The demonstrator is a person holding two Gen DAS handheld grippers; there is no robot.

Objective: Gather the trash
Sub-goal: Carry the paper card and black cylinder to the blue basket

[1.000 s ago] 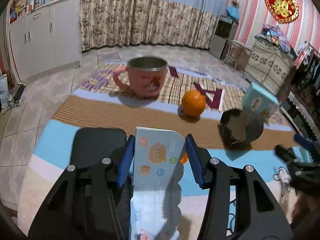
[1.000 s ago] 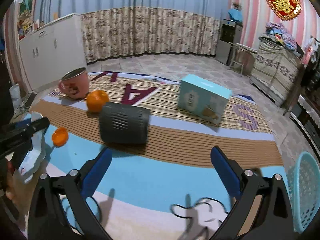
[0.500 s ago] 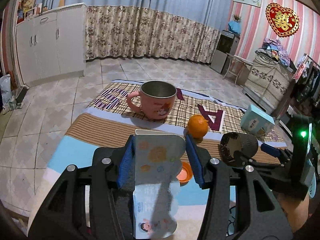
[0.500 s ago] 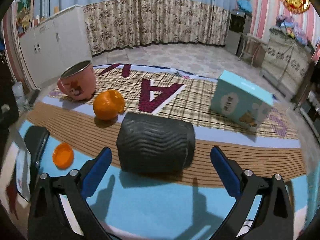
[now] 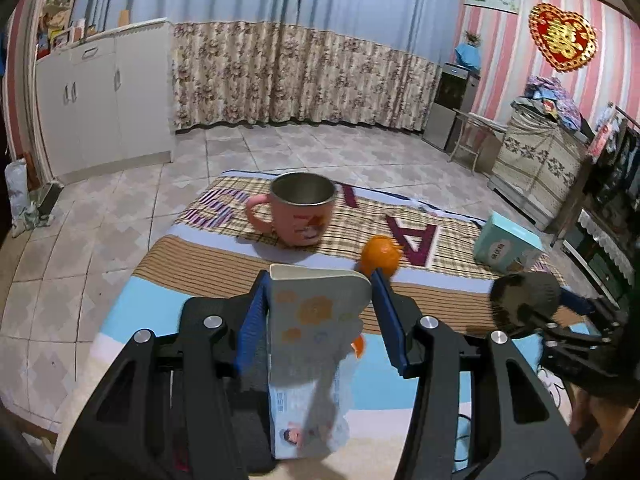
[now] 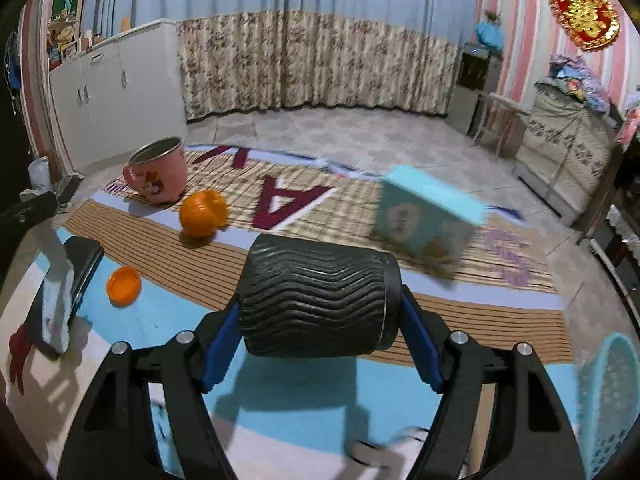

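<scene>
Writing: the play mat under my claws bears large maroon letters, of which only an "A" reads clearly; a purple "S" lies toward the right. The red heart-shaped wall ornament carries a gold character too small to read. Print on the carton and on the teal box is illegible.

Materials and shapes: the mat is soft, with blue, brown-striped and plaid bands. A pink mug with a steel lining and cartoon decal stands upright on the plaid band. Near it lie a peeled-looking orange and, apart on the blue band, an orange bottle cap. A teal cardboard box sits tilted to the right. A teal perforated plastic basket stands at the mat's right edge.

Claws and trash: my left claw pinches a flattened white drink carton with pastel cartoon spots, its blue pads pressed on both edges, the carton upright between them. My right claw is closing around a black cylinder with a wavy ribbed surface, lying on its side; the pads touch both of its ends. A flat black object rests on the mat beside the left claw.
</scene>
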